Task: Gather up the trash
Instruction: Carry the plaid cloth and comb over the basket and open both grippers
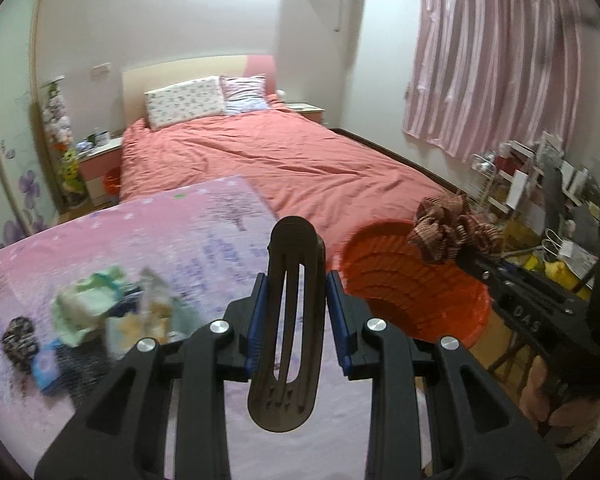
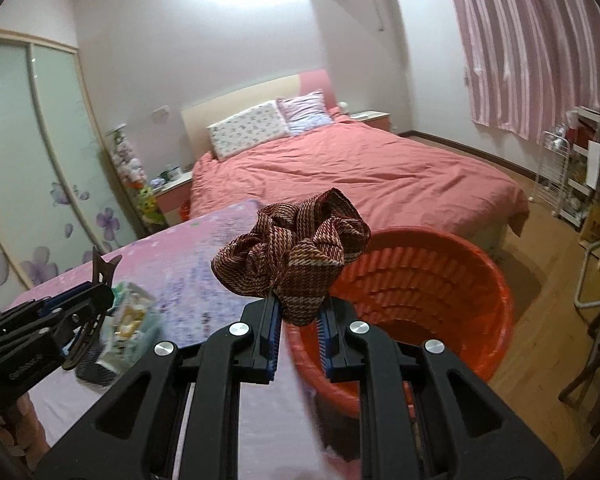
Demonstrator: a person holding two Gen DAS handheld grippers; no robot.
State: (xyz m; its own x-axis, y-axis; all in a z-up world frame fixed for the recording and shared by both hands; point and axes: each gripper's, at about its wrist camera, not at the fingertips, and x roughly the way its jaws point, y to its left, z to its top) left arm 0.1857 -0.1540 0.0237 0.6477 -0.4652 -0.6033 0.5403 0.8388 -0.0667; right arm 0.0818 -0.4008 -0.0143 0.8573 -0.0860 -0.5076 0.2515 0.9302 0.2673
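My left gripper (image 1: 296, 300) is shut on a dark brown hair clip (image 1: 288, 320), held upright above the pink table (image 1: 160, 232). My right gripper (image 2: 298, 320) is shut on a brown plaid scrunchie (image 2: 296, 248), held at the near rim of the orange bin (image 2: 440, 280). In the left wrist view the scrunchie (image 1: 448, 232) hangs over the bin (image 1: 400, 280). A pile of wrappers and tissue (image 1: 112, 308) lies on the table at left, also seen in the right wrist view (image 2: 128, 328). A dark patterned scrunchie (image 1: 18, 342) lies left of the pile.
A bed with a salmon cover (image 1: 280, 160) stands behind the table. Pink curtains (image 1: 492, 60) and cluttered shelves (image 1: 540, 184) are at the right. A wardrobe with glass doors (image 2: 28, 152) is at the left. A chair frame (image 2: 596, 288) stands at right on the wood floor.
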